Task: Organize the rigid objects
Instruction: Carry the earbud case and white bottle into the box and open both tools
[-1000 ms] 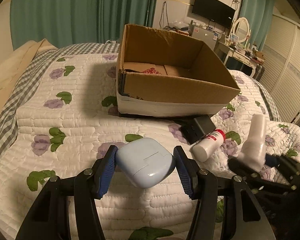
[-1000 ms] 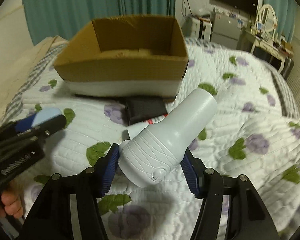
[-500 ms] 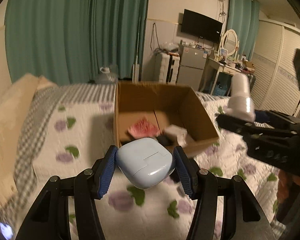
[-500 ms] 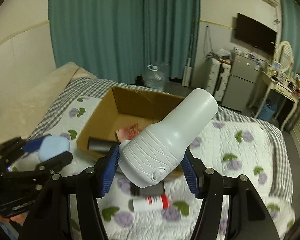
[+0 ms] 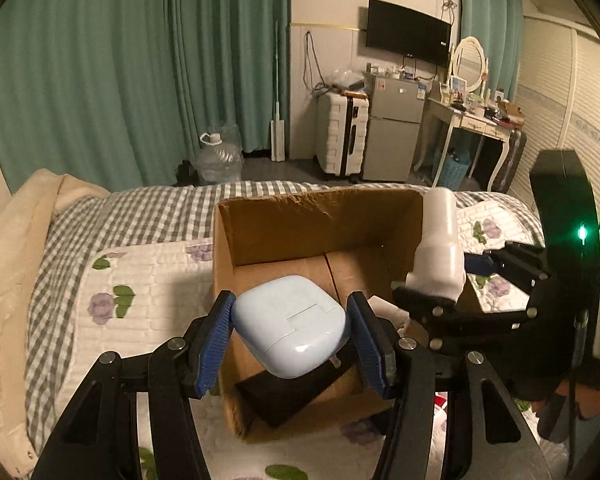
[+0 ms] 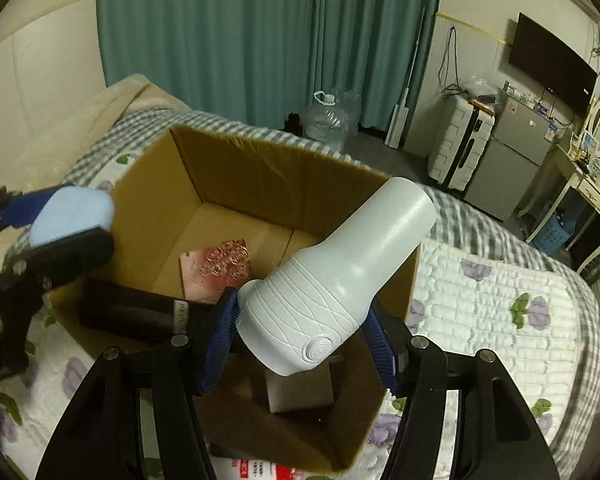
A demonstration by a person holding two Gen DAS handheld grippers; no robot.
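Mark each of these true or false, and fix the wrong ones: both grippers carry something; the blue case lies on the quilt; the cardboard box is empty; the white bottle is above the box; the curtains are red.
1. Both grippers carry something. True: the left gripper is shut on the pale blue case, and the right gripper is shut on the white bottle.
2. The blue case lies on the quilt. False: it is held in the air over the cardboard box.
3. The box is empty. False: a dark cylinder, a reddish packet and a white block lie inside.
4. The white bottle is above the box. True.
5. The curtains are red. False: the curtains are teal.
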